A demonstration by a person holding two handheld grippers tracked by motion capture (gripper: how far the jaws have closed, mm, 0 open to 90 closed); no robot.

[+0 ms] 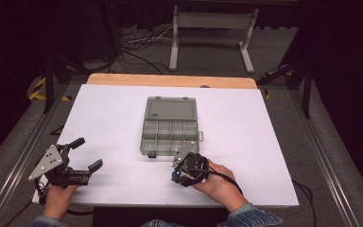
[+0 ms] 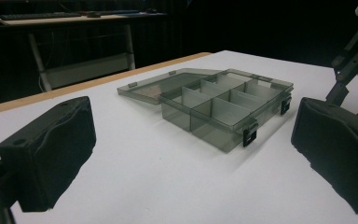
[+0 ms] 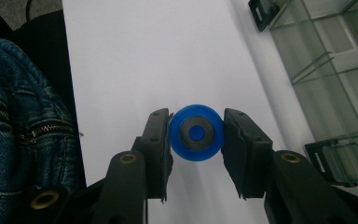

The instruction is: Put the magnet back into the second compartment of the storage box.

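A grey see-through compartment box (image 1: 170, 131) lies open in the middle of the white table (image 1: 246, 137), its lid (image 1: 171, 109) folded flat at the far side. In the left gripper view the box (image 2: 223, 109) sits ahead with bare compartments. My left gripper (image 1: 89, 155) rests at the table's near left, jaws wide open and nothing between its pads (image 2: 51, 154). My right gripper (image 1: 176, 176) hovers just in front of the box's near edge, shut on a small blue wheel (image 3: 196, 133) with a grey hub, pinched between both pads (image 3: 157, 140).
A wooden strip (image 1: 170, 80) runs along the table's far edge. Beyond it stand a white desk frame (image 1: 212, 33) and loose cables on the floor. A denim sleeve (image 3: 23, 130) lies close to the right gripper. Bare white surface lies either side of the box.
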